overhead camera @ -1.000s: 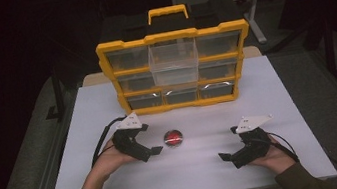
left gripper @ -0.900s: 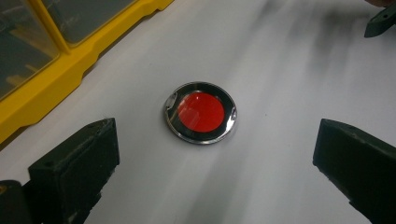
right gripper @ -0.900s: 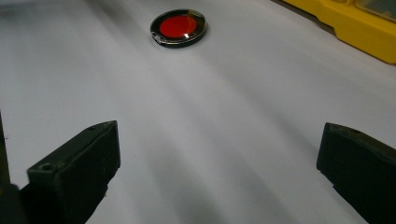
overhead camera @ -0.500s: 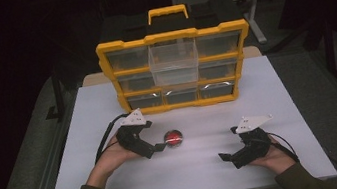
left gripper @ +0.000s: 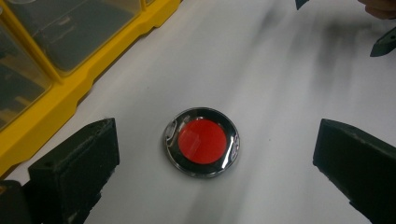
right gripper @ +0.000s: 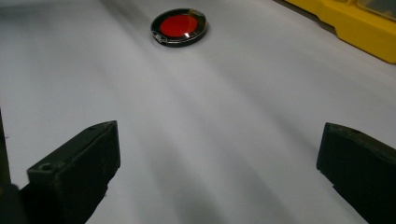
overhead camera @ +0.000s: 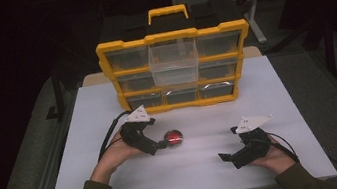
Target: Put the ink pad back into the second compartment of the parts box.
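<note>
A small round disc (overhead camera: 173, 137) with a red centre and a shiny dark rim lies flat on the white table (overhead camera: 198, 171). My left gripper (overhead camera: 163, 145) is open just left of it. In the left gripper view the disc (left gripper: 201, 142) lies between the two wide-apart jaws, untouched. My right gripper (overhead camera: 226, 157) rests open near the table's front right, well away from the disc. In the right gripper view the disc (right gripper: 179, 26) lies far ahead, with bare table between the jaws.
A yellow organiser (overhead camera: 177, 69) with clear drawers stands at the back of the table; its top middle drawer (overhead camera: 174, 62) is pulled out. Its yellow base (left gripper: 70, 98) runs close beside the disc in the left gripper view. The table edges border dark floor.
My left gripper has moved right toward the disc, which now lies between its open jaws. The right gripper has stayed in place.
</note>
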Available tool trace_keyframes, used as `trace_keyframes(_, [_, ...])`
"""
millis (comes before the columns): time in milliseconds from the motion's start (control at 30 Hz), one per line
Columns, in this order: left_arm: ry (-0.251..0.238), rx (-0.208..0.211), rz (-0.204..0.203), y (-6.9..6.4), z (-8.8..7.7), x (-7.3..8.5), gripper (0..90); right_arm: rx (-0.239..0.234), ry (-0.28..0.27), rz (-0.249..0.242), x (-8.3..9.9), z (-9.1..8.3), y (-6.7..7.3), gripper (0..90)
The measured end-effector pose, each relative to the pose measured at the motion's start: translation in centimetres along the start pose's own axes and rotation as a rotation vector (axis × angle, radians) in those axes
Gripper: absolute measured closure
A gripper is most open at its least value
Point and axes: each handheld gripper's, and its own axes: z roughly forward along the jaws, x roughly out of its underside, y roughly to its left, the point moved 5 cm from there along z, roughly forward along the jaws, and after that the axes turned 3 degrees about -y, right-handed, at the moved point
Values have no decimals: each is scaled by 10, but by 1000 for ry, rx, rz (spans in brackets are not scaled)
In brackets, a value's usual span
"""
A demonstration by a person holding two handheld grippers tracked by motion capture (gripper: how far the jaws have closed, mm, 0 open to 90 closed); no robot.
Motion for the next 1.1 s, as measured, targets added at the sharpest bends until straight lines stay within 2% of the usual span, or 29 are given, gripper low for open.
trace_keyframes(433, [-8, 12, 20, 0, 11, -11, 0, -1, 0, -1, 0, 0, 0, 0])
trace_keyframes(800, [-7, 25, 11, 2, 21, -14, 0, -3, 0, -3, 0, 0, 1, 0])
trace_keyframes(1100, [-16, 21, 5, 5, 30, -18, 0, -4, -1, -4, 0, 0, 1, 0])
